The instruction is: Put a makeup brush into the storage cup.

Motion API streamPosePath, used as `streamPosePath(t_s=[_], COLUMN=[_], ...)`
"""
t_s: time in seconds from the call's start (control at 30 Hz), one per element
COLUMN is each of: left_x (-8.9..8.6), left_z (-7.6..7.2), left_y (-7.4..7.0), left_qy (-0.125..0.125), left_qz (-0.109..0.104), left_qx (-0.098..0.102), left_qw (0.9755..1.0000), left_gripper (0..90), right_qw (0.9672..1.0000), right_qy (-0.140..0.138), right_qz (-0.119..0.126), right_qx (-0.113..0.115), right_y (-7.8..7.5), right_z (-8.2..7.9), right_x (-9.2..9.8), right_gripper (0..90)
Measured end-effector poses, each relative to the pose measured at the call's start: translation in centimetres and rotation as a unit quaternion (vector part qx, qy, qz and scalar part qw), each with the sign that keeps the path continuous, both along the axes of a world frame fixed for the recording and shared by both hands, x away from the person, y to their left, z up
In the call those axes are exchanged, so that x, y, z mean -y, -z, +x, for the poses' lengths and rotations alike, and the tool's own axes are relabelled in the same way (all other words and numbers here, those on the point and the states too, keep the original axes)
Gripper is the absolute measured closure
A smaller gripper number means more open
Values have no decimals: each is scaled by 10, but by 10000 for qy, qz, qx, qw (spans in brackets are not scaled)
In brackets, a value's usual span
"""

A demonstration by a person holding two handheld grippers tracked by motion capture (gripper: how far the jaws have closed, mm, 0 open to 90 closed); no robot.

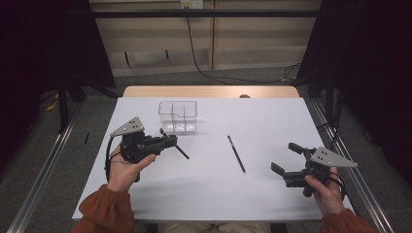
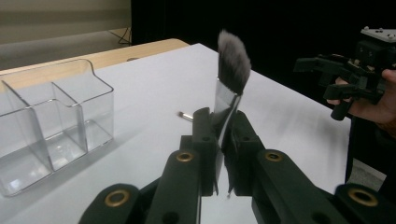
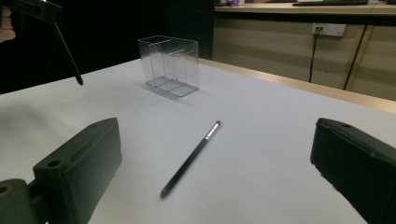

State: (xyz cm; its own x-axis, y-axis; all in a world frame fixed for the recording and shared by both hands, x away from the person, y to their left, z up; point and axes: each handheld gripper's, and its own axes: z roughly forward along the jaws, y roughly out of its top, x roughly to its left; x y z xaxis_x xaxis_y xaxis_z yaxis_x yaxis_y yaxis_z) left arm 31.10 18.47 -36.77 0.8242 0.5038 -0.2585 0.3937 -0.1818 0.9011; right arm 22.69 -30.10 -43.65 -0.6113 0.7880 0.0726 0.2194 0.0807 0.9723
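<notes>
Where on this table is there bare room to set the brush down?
Free: the wide near strip of the table between the two hands, and the far right corner beyond the thin pencil. Tighter: the far left, where the clear organizer stands close to the left tongs clamping the brush.

White table (image 1: 272, 194), grey floor (image 1: 243, 75), beige wall (image 1: 252, 39), dark curtains (image 1: 369, 58).

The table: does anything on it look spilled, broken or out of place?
Nothing stands out. The clear organizer stands upright and empty, a slim black pencil lies flat beside it, and the left gripper holds a makeup brush.
</notes>
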Motion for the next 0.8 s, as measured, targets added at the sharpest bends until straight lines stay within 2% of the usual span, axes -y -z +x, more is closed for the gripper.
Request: streamPosePath(t_s=[0.1,0.17,0.33,0.5,0.63,0.8], left_x=[-5,-8,-17,-25,-29,-32], left_z=[2,3,6,9,13,18], left_y=[-1,-1,-1,-3,-4,-7], left_qy=[-91,-139,-237,-334,-404,-488], left_qz=[6,28,73,133,159,188], left_qx=[-15,-27,-26,-49,-112,-111], left_qw=[10000,9999,9997,9993,9990,9986], left_gripper=[840,840,840,840,840,840], right_qw=[9999,9998,9995,9993,9996,9996], right_qy=[106,222,310,317,289,273], right_qz=[2,4,73,176,72,88], right_qx=[-59,-19,-44,-29,12,34], right_y=[2,3,6,8,10,9], right_z=[-3,-5,-10,-13,-13,-14], right_x=[5,7,13,14,12,12], right_gripper=[16,21,20,20,20,16])
